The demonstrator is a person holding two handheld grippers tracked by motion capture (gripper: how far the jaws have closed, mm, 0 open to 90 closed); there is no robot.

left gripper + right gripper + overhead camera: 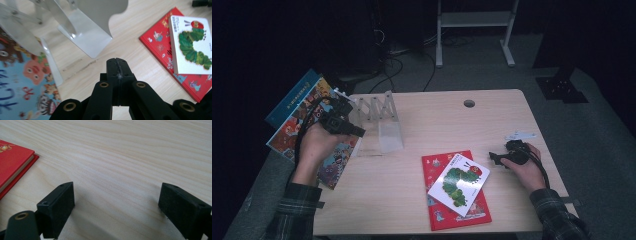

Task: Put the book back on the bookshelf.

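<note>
A red book (447,212) lies flat on the wooden table (437,120), with a white caterpillar book (459,184) on top of it; both also lie at the right of the left gripper view, red book (160,42) and caterpillar book (192,45). A clear folding book rack (379,117) stands at the table's left. My left gripper (360,132) hangs beside the rack, jaws shut with nothing between them (117,67). Right of the books, my right gripper (493,159) rests low on the table, jaws wide open and empty (117,195), the red book's corner (12,167) to its left.
Colourful picture books (304,117) lie at the table's left edge, partly under the rack and overhanging the side; one of them (22,82) is in the left gripper view. A cable hole (469,103) is at the back. A white stand (474,20) is on the floor behind.
</note>
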